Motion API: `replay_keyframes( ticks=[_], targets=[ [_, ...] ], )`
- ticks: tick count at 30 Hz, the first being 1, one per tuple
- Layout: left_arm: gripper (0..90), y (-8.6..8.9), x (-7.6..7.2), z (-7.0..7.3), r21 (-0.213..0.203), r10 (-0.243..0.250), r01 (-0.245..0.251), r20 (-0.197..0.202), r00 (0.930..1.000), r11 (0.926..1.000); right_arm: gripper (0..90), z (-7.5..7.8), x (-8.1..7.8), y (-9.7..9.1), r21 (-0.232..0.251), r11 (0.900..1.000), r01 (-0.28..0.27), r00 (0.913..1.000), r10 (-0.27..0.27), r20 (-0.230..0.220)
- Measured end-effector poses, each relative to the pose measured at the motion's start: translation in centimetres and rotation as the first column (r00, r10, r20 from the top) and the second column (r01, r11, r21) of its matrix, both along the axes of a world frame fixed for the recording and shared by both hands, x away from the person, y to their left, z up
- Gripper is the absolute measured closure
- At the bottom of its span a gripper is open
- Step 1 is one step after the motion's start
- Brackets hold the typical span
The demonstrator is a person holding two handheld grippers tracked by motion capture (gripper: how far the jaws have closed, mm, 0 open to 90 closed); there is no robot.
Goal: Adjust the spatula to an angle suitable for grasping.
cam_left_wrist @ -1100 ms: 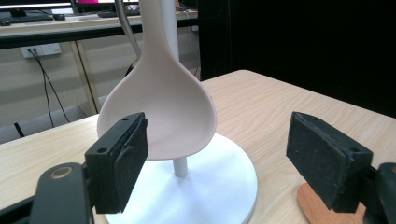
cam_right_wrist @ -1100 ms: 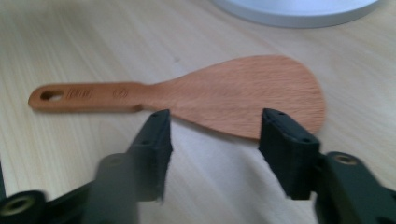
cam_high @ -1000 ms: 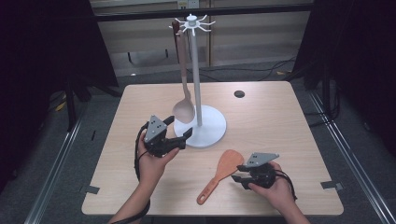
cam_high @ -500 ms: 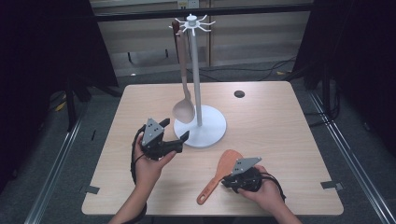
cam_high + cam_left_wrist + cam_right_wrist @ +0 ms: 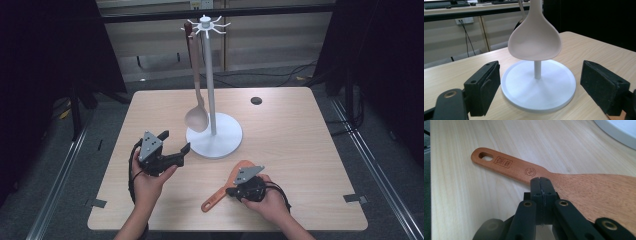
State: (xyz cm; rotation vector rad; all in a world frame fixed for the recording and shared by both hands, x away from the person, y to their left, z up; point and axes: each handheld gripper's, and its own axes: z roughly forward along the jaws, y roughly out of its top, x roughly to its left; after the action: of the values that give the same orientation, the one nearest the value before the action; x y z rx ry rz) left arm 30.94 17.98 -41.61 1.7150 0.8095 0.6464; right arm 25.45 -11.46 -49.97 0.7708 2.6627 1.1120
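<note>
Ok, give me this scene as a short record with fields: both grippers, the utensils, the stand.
left gripper: jaws open, facing the stand's base, nothing between them
right gripper: jaws shut, having just been closing; low at the spatula's neck, nothing visible between them
spatula: reddish-brown wood, lying flat on the table, hole at the handle's end
spoon: pale, hanging from a hook of the stand, bowl down above the base
stand: white, upright pole on a round base, ring of hooks on top
table: light wood
</note>
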Motion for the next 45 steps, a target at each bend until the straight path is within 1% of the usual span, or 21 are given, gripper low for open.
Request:
replay_keyframes(
  ticks=[11,12,13,14,16,17,18,19,20,24,25,29,32,34,36,38,40,41,42,43,45],
  targets=[
    [16.4,1.9,-1.0,-0.4,0.005,0.047,-0.047,-0.013,0.9988,0.9989,90.0,-0.1,1.5,1.7,0.008,0.9999,0.015,0.9999,-0.015,-0.003],
    [16.4,2.0,-1.1,-0.4,0.012,0.053,-0.053,-0.014,0.9985,0.9985,90.0,0.0,1.7,1.8,0.011,0.9998,0.018,0.9997,-0.018,-0.014],
    [16.4,2.1,-1.1,-0.5,0.012,0.059,-0.058,-0.016,0.9982,0.9982,90.0,0.0,1.8,1.9,0.006,0.9999,0.013,0.9999,-0.013,0.0],
    [16.4,2.1,-1.2,-0.5,0.002,0.056,-0.056,-0.019,0.9983,0.9985,90.0,0.1,2.0,1.9,0.02,0.9996,0.018,0.9998,-0.018,-0.003],
    [16.4,2.2,-1.3,-0.6,0.006,0.056,-0.056,-0.023,0.9982,0.9984,90.0,0.4,2.4,1.9,0.036,0.9986,0.04,0.9992,-0.04,0.01],
    [16.4,2.2,-1.4,-0.7,0.003,0.056,-0.056,-0.024,0.9981,0.9984,90.0,0.5,2.6,1.9,0.045,0.9971,0.061,0.9977,-0.062,0.026],
    [16.4,2.1,-1.4,-0.7,0.005,0.061,-0.061,-0.024,0.9978,0.9981,90.0,0.7,2.9,1.8,0.047,0.9967,0.066,0.997,-0.068,0.037],
    [16.4,2.1,-1.5,-0.8,0.0,0.059,-0.059,-0.026,0.9979,0.9983,90.0,0.8,3.1,1.7,0.057,0.995,0.082,0.9956,-0.084,0.04],
    [16.4,2.2,-1.5,-0.8,0.004,0.052,-0.052,-0.027,0.9983,0.9986,90.0,0.9,3.5,1.6,0.064,0.993,0.099,0.993,-0.103,0.058],
    [16.4,2.3,-1.6,-1.0,0.005,0.063,-0.062,-0.036,0.9974,0.998,90.0,0.7,4.5,1.4,0.074,0.9893,0.125,0.9904,-0.129,0.049],
    [16.4,2.3,-1.7,-1.1,-0.002,0.068,-0.068,-0.038,0.997,0.9977,90.0,0.7,4.7,1.4,0.07,0.9895,0.127,0.99,-0.131,0.053],
    [16.4,2.1,-1.9,-1.1,0.006,0.067,-0.066,-0.038,0.9971,0.9978,89.9,0.4,5.4,1.7,0.064,0.9901,0.125,0.99,-0.129,0.057],
    [16.4,2.1,-2.0,-1.3,0.002,0.069,-0.069,-0.045,0.9966,0.9976,87.3,0.0,5.7,2.1,0.043,0.9926,0.114,0.9923,-0.115,0.044],
    [16.4,2.2,-1.9,-1.3,-0.003,0.065,-0.066,-0.051,0.9966,0.9978,87.8,-0.4,5.8,2.2,0.014,0.9953,0.096,0.9944,-0.096,0.044],
    [16.4,2.0,-1.9,-1.3,-0.007,0.068,-0.069,-0.048,0.9965,0.9976,90.0,-0.6,5.9,2.1,0.025,0.9944,0.103,0.9939,-0.104,0.037],
    [16.4,1.9,-1.9,-1.2,0.001,0.056,-0.056,-0.048,0.9973,0.9984,90.0,-0.5,6.0,1.8,0.015,0.993,0.117,0.9923,-0.118,0.04],
    [16.4,1.8,-1.8,-1.2,0.0,0.051,-0.051,-0.045,0.9977,0.9987,90.0,-0.5,5.9,1.2,0.017,0.9883,0.152,0.9878,-0.152,0.031],
    [16.4,1.6,-1.8,-1.2,-0.007,0.059,-0.059,-0.045,0.9973,0.9982,90.0,-0.5,5.9,0.9,0.012,0.9868,0.161,0.9864,-0.162,0.031],
    [16.3,1.6,-1.7,-1.3,0.0,0.048,-0.048,-0.045,0.9978,0.9988,90.0,-0.5,5.9,0.6,0.017,0.9864,0.163,0.9862,-0.164,0.023],
    [16.3,1.4,-1.6,-1.3,-0.009,0.048,-0.049,-0.048,0.9977,0.9988,90.0,-0.5,5.9,0.2,0.013,0.9846,0.175,0.9843,-0.175,0.025],
    [16.3,1.2,-1.5,-1.3,0.001,0.037,-0.037,-0.047,0.9982,0.9993,90.0,-0.4,5.8,-0.5,0.006,0.9801,0.198,0.9799,-0.198,0.022]
  ],
)
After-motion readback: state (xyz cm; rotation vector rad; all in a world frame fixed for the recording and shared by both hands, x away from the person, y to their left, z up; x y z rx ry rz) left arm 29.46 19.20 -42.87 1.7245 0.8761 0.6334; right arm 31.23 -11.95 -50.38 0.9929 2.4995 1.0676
